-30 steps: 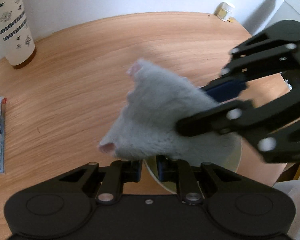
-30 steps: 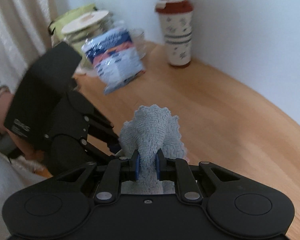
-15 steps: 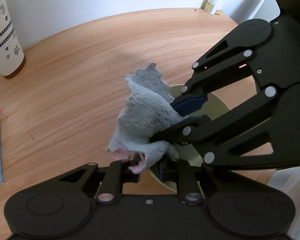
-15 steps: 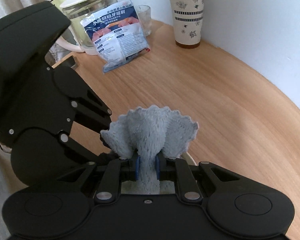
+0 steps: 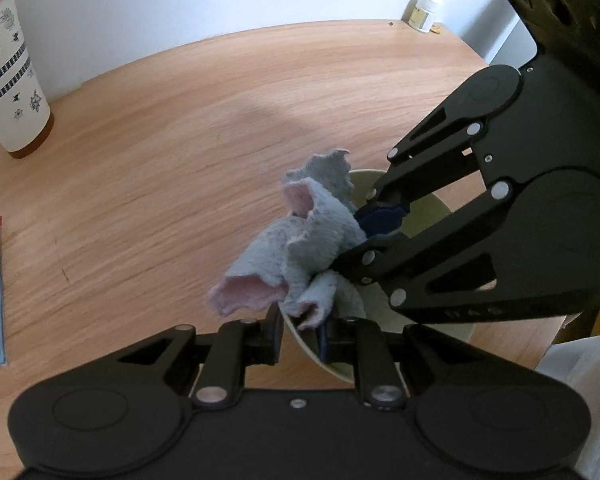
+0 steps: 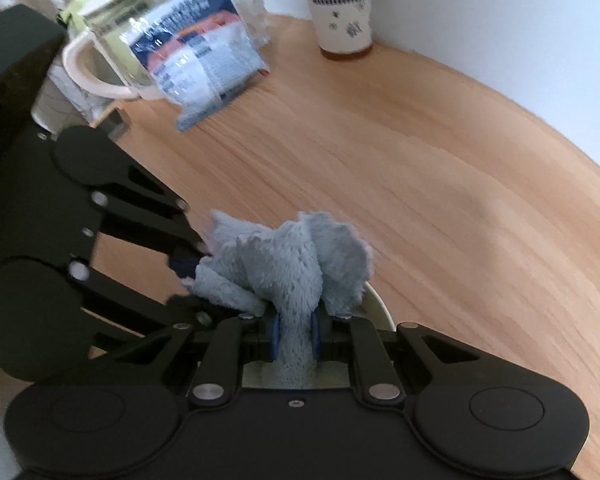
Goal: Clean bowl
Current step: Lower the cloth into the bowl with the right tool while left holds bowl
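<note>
The pale green bowl is held upright at its near rim by the left gripper, one finger inside the wall and one outside. A grey cloth is clamped in the closed right gripper, which is seen reaching across the bowl's mouth. The cloth's long axis runs from the bowl's middle toward the near rim — its pink-lined folds spill over the edge. The bowl sits at the near edge of the wooden table.
</note>
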